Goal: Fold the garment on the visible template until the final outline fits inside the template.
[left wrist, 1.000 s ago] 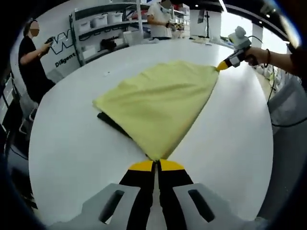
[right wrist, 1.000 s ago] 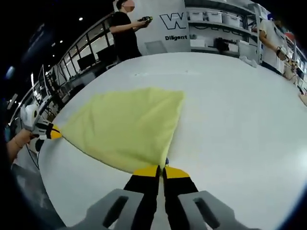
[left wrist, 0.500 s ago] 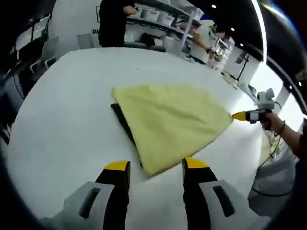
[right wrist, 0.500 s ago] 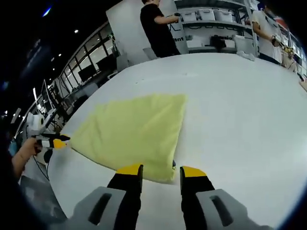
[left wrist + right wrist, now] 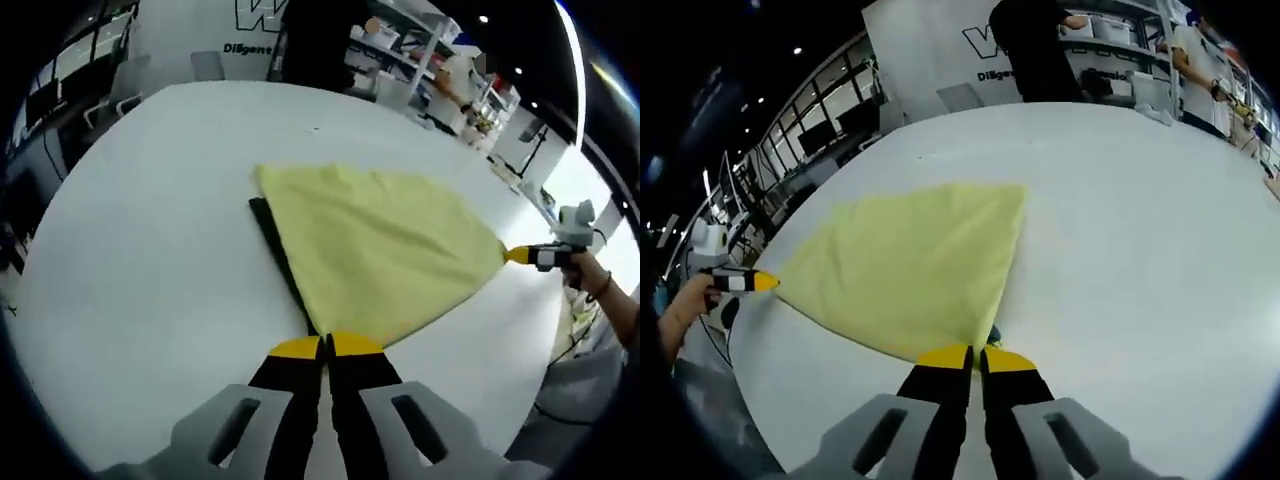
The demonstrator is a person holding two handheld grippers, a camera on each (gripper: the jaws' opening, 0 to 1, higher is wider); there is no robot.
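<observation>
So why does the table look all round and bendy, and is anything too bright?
Left gripper view: the fisheye lens curves the white table, and window glare whitens the upper right. Right gripper view: same bending, with the yellow garment evenly lit and sharp.

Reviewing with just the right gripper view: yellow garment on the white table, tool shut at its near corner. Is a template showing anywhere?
Observer: Yes. In the left gripper view a dark template strip peeks out along one edge of the yellow garment.
Reviewer: And the left tool's jaws? Too small to read here.
Observer: The left tool is shut on the garment corner nearest it, jaws together.
</observation>
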